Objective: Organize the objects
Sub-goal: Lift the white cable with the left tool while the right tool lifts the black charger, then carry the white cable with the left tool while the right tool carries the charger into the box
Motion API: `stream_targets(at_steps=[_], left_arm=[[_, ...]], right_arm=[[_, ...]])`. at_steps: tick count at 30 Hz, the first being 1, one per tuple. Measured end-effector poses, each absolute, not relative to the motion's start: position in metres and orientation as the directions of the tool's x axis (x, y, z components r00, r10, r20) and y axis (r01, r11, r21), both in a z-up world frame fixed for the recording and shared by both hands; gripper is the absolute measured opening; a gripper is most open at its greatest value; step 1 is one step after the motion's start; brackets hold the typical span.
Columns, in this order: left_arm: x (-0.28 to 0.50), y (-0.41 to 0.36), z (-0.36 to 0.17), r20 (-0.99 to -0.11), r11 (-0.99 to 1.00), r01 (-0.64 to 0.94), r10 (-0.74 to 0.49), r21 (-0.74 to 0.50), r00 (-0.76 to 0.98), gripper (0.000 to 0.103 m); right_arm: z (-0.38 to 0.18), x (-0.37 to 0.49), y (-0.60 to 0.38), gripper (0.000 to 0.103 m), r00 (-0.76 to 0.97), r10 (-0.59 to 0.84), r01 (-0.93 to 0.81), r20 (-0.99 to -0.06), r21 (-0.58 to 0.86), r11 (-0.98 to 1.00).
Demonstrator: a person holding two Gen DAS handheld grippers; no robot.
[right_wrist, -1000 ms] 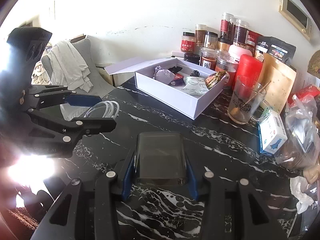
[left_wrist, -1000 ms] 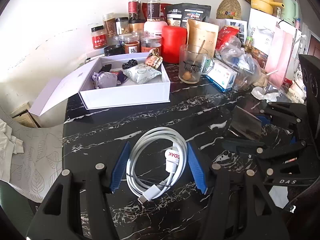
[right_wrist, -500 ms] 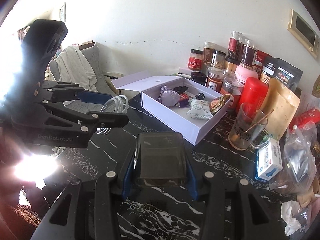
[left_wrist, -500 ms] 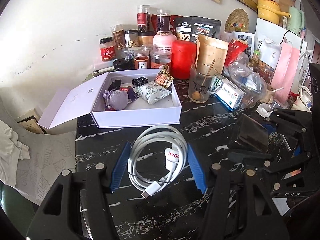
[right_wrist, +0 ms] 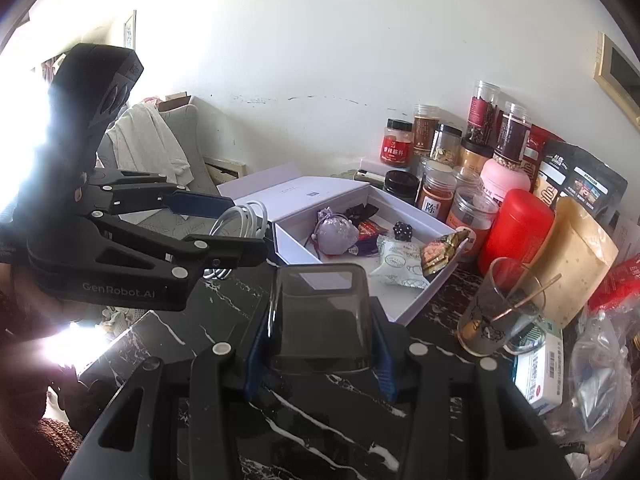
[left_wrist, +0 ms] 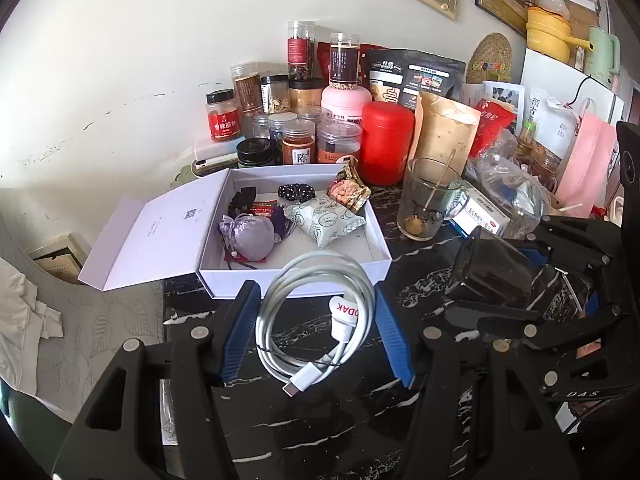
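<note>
My left gripper [left_wrist: 316,316] is shut on a coiled white cable [left_wrist: 316,312] and holds it above the black marble table [left_wrist: 320,420], just in front of the open white box [left_wrist: 296,276]. The box holds a purple pouch [left_wrist: 250,236], snack packets and dark hair ties. My right gripper [right_wrist: 320,320] is shut on a smoky transparent phone case [right_wrist: 320,316] and holds it above the table near the box's front corner [right_wrist: 416,300]. The left gripper with the cable [right_wrist: 240,220] shows at the left of the right wrist view; the right gripper with the case [left_wrist: 492,276] shows at the right of the left wrist view.
Jars, a red canister [left_wrist: 386,146] and food bags crowd the wall behind the box. A glass mug [left_wrist: 430,200] with a stick stands right of the box, a medicine carton [right_wrist: 538,376] beside it. A chair with a white cloth [right_wrist: 148,140] stands left of the table.
Both grippers have risen and moved toward the white box with their loads; the cable now hangs at the box's front wall and the phone case nears its corner.
</note>
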State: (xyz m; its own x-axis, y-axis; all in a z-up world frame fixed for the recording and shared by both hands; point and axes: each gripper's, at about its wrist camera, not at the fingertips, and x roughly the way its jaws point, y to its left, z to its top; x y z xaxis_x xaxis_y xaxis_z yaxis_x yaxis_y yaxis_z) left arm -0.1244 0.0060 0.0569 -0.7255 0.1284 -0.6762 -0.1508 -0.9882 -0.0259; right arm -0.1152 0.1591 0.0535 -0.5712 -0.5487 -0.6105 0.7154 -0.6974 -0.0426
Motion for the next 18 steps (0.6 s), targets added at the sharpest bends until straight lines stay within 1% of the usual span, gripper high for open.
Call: stream_targets(at_steps=[11,18], left_arm=[[-0.184,-0.013,0.056,-0.683,-0.991,-0.135,0.111,-0.019,-0.722,0.056],[-0.227,-0.022,0.044,-0.695,-0.989,-0.148,0.123,-0.025,-0.709,0.056]], right_arm=[[0.053,-0.172,0.141,0.045,-0.569,-0.553,0.714,-0.609,-0.032,-0.699],[0.048,-0.209,0.134,0.045,-0.575,-0.548,0.707,-0.608,-0.031,-0.707]])
